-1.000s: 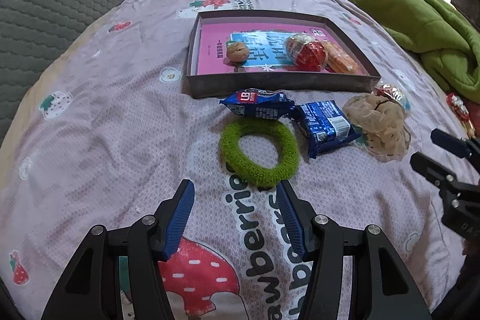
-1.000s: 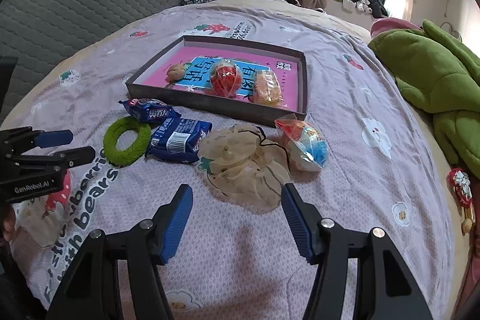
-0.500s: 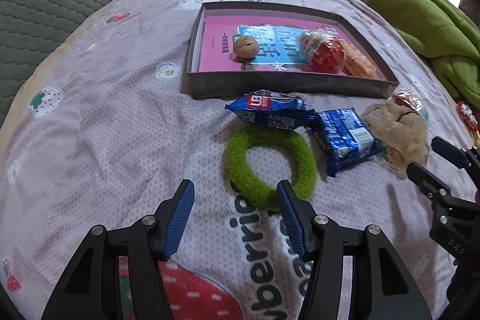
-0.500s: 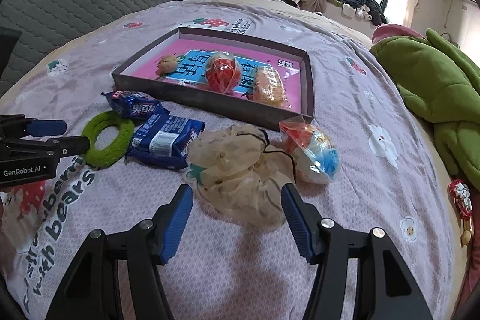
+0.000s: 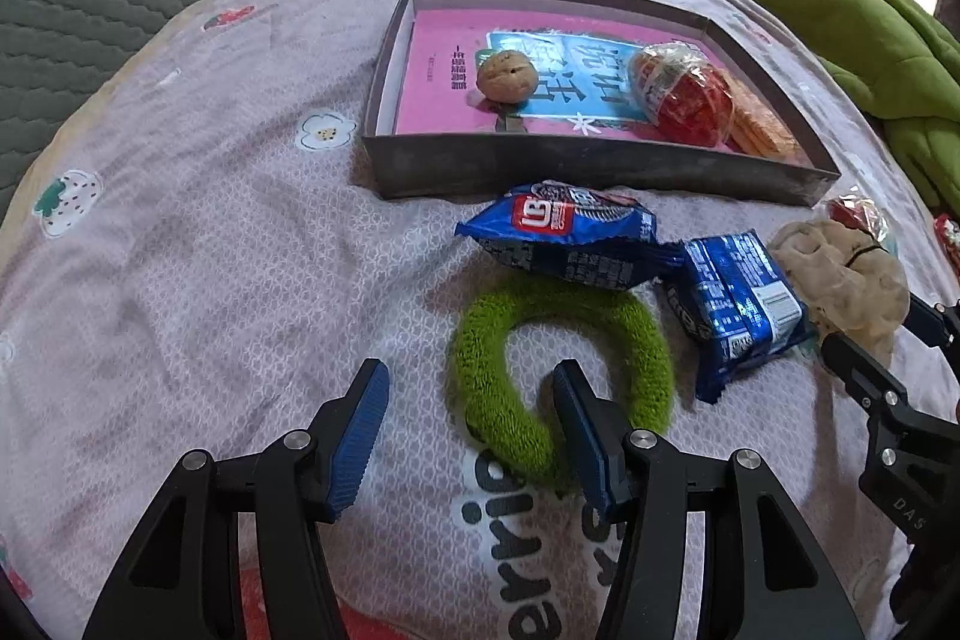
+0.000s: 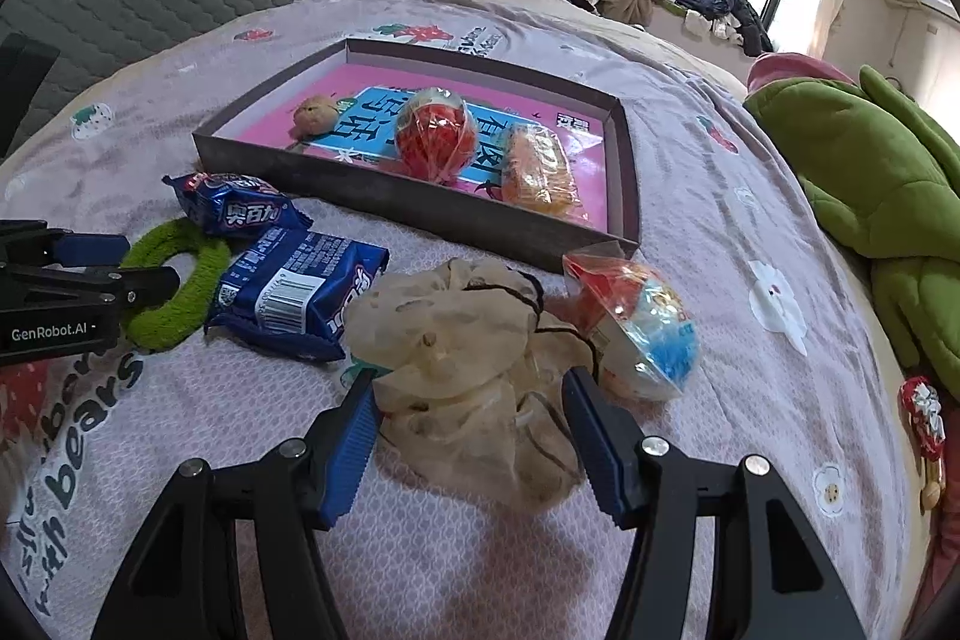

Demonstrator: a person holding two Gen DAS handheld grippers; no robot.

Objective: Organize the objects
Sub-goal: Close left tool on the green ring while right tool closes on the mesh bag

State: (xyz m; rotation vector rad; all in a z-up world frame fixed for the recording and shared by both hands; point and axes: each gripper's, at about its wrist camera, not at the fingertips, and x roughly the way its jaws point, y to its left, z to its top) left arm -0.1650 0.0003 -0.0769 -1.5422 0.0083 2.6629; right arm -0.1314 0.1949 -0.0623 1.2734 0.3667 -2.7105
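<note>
Surface: lilac strawberry-print bedsheet; shallow grey cardboard tray with pink lining at far centre.
Left gripper: jaws apart, holding nothing; its right finger sits inside the fuzzy green fabric ring, near side.
Ring handling: light, soft, squashy; probably best pinched across its near band.
Blue foil snack packets: just right of the ring, crinkly, likely slippery.
Right gripper: jaws wide, straddling the crumpled beige gauze pouch, not pressing it.
Pouch handling: limp, light; pinch the bunched middle.
</note>
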